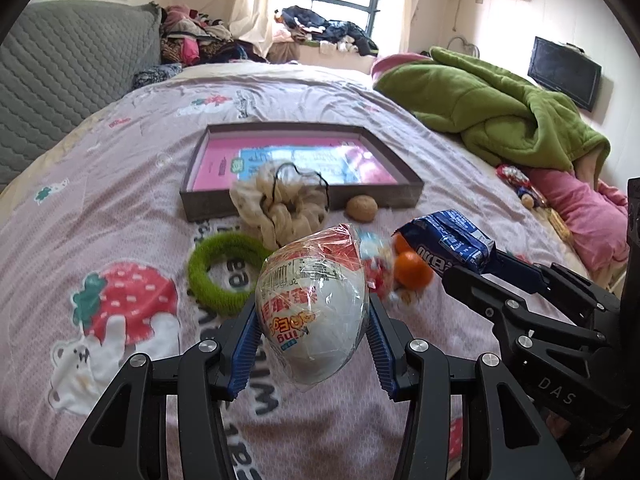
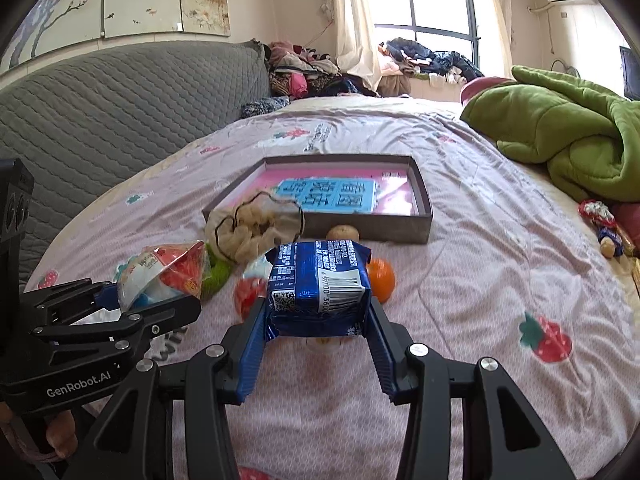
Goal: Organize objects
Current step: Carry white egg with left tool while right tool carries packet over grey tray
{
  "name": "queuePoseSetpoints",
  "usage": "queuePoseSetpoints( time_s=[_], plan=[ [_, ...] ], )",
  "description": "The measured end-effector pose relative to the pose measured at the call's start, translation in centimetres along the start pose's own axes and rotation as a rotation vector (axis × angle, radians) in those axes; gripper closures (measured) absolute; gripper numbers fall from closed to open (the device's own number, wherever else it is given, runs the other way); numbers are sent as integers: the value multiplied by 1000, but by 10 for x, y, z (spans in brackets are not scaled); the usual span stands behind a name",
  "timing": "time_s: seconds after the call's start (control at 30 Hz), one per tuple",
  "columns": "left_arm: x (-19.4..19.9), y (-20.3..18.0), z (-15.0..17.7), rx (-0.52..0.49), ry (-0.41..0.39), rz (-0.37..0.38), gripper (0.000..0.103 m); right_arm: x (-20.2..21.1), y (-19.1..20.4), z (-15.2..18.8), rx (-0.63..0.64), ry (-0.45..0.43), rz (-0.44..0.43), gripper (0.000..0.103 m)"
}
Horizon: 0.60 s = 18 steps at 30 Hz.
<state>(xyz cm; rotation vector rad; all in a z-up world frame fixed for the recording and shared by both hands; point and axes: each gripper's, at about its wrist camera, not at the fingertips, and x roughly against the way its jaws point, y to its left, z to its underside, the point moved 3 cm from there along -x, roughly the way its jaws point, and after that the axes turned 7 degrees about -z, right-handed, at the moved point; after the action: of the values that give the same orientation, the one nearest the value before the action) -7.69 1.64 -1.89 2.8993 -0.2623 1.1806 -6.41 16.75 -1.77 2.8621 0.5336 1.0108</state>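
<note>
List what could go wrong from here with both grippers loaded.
1. The left gripper pinches the plastic-wrapped white egg-shaped snack on its rounded sides; crinkly film may let it slip out.
2. The right gripper squeezes the soft blue foil snack packet; it may crush.
3. The cream fabric scrunchie drapes over the shallow grey box at its near wall, and could snag a drop-off.

The left gripper [image 1: 312, 320] points forward and downward, jaws part open and clamped on a load. The right gripper [image 2: 318, 320] is posed alike, just beside it.
</note>
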Motion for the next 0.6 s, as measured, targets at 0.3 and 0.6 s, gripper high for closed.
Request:
queuePoseSetpoints(
  time_s=[0.3, 0.6],
  plan=[
    [-15, 9, -26, 8, -30, -13, 52, -9, -8, -27, 10, -44, 4, 56],
    [-31, 8, -48, -11, -48, -7, 52, -23, -15, -48, 30, -63, 15, 56]
  ],
)
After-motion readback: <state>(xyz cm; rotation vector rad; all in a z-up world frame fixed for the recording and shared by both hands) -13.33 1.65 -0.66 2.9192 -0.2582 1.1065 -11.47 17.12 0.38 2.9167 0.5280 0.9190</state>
